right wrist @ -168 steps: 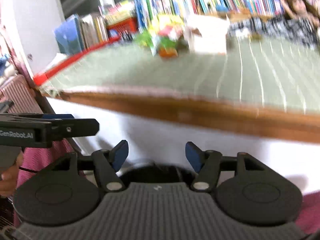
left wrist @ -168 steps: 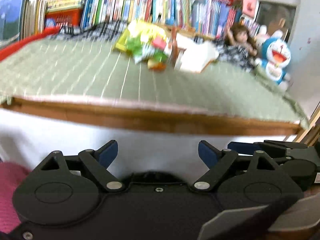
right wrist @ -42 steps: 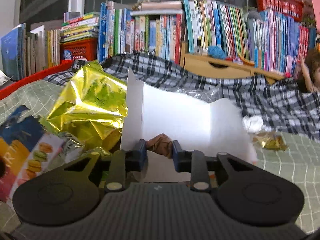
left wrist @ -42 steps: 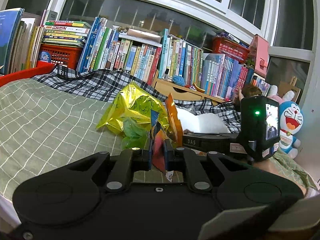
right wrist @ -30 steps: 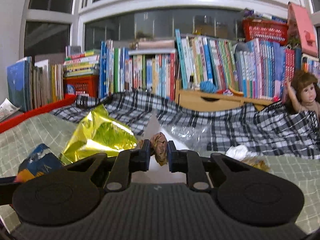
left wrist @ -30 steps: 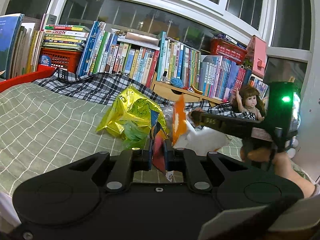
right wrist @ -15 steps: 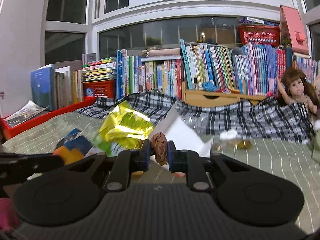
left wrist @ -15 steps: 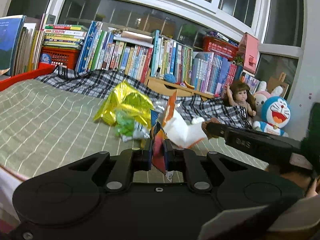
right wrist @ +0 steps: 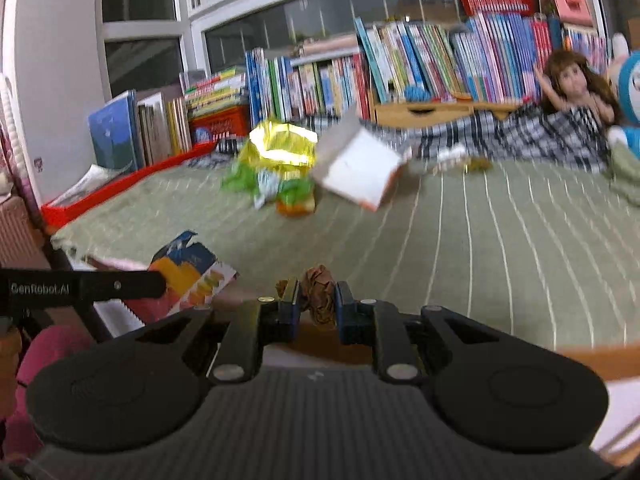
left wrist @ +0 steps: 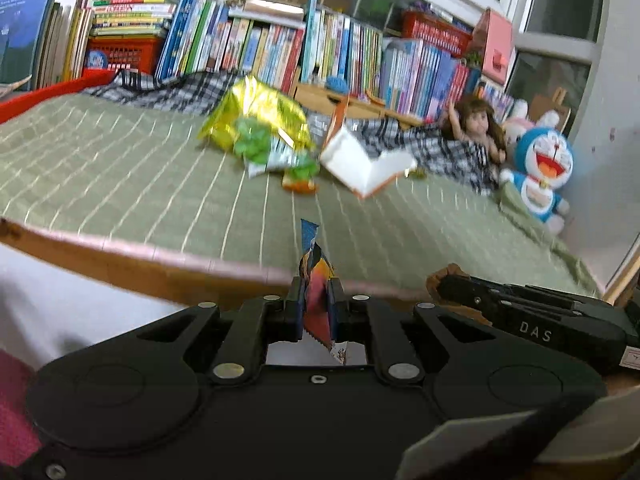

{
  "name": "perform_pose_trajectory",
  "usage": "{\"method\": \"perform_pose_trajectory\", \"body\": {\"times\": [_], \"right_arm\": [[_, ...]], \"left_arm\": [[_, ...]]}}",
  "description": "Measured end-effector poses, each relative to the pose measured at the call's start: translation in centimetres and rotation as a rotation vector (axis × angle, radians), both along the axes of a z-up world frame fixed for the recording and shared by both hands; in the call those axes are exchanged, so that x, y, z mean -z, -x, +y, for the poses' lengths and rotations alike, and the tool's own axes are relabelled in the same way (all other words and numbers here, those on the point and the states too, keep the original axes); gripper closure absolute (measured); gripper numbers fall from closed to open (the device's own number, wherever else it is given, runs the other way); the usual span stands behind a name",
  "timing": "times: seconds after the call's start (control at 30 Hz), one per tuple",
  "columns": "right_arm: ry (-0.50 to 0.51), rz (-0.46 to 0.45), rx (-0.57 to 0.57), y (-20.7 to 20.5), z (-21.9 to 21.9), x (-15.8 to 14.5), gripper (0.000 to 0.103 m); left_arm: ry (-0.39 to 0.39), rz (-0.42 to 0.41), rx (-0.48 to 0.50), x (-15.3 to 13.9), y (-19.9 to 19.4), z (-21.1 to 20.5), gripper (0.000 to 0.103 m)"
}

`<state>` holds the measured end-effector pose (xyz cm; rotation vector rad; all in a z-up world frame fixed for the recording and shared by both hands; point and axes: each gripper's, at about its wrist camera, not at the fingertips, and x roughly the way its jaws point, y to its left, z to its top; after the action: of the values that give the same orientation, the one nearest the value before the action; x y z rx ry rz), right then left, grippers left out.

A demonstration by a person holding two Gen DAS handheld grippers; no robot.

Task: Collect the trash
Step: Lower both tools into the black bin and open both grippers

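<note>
Two grips: our left gripper (left wrist: 315, 312) pinches a wrapper (left wrist: 316, 276), our right gripper (right wrist: 317, 306) clamps a brown wad (right wrist: 319, 293). We should keep both tight until a bin sits below.

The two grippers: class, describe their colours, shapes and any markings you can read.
Both are black, with two round discs and angled linkage bars leading to blue-padded fingers. The left gripper has a smooth body; its side reads "GenRobot.AI" in the right wrist view. The right gripper has a ribbed grey body; its side reads "DAS" in the left wrist view.

Colourful wrapper (left wrist: 316, 280) upright; crumpled brown wad (right wrist: 319, 294); foil litter (left wrist: 260, 120) abed
</note>
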<state>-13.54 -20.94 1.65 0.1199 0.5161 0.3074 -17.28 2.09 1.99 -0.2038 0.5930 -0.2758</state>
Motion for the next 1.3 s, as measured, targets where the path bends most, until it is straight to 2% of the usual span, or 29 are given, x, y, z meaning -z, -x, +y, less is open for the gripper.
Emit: {"method": "perform_pose_trajectory", "body": {"times": [0.4, 0.67, 0.83, 1.1, 1.13, 1.23, 1.3], "right_arm": [[0.007, 0.200, -0.020, 2.3, 0.7, 6.7, 0.081], [0.009, 0.282, -0.033, 2.4, 1.4, 9.5, 0.080], [0.001, 0.312, -0.042, 1.8, 1.4, 10.1, 0.078], [-0.015, 0.325, -0.074, 0.2, 1.7, 10.2, 0.075], [-0.018, 0.324, -0.078, 0.0, 1.8, 10.2, 0.073], [-0.030, 0.318, -0.085, -0.4, 1.9, 10.0, 0.053], [-0.040, 0.314, -0.090, -0.6, 1.9, 9.8, 0.045]], "left_arm": [[-0.050, 0.202, 0.047, 6.1, 2.3, -0.2, 0.092], [-0.112, 0.315, 0.094, 9.8, 2.5, -1.0, 0.092], [-0.133, 0.350, 0.105, 10.9, 2.3, -1.4, 0.092], [-0.153, 0.360, 0.111, 11.4, 1.7, -1.9, 0.091], [-0.154, 0.359, 0.109, 11.4, 1.7, -1.9, 0.091], [-0.151, 0.354, 0.103, 11.4, 1.6, -1.7, 0.089], [-0.151, 0.350, 0.100, 11.3, 1.6, -1.5, 0.089]]}}
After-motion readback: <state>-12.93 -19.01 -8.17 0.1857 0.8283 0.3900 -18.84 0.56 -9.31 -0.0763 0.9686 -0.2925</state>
